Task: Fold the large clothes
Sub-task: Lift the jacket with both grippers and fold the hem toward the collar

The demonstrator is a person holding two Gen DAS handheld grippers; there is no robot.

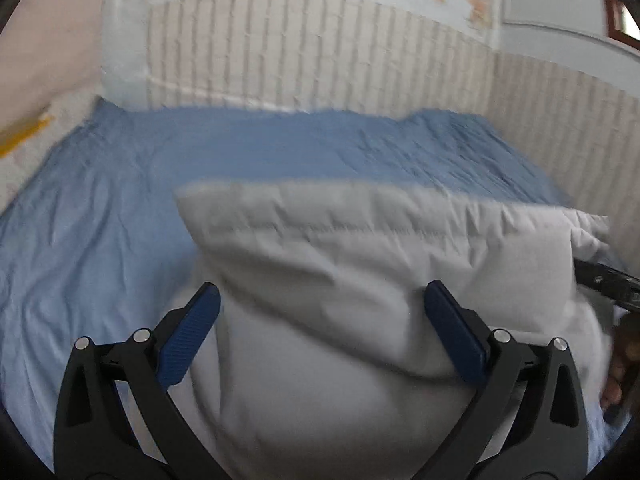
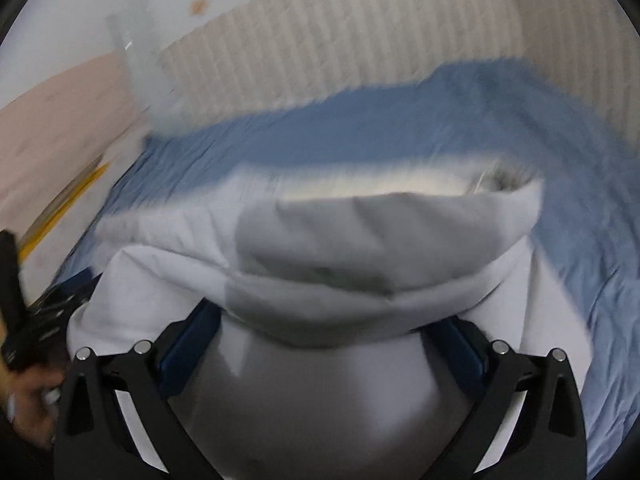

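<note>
left wrist view: left gripper has its blue pads spread wide, one on each side of a thick bundle of the pale grey garment. the pads flank the bundle without visibly pinching it, so the jaws read as apart, cradling more than clamping. the garment bulges straight ahead of the claw and over it, resting on the blue sheet of the bed. its far folded edge runs left to right across the view, so the long axis lies crosswise to the fingers. at the right edge, part of the other tool and a hand sit just beside the cloth. striped headboard behind. frame is blurred.

right wrist view: right gripper is buried under a draped fold of the same garment; only slivers of its blue pads show. the jaws stand wide with cloth filling the gap, so again no firm pinch that i can see. heavy blur. the cloth hangs over the fingertips and runs leftward toward the left tool and the hand at the lower left.

judgement: both claws sit at the near edge, side by side along the long axis. neither is clearly nearer. the next fold likely carries this edge away, toward the headboard.
</note>
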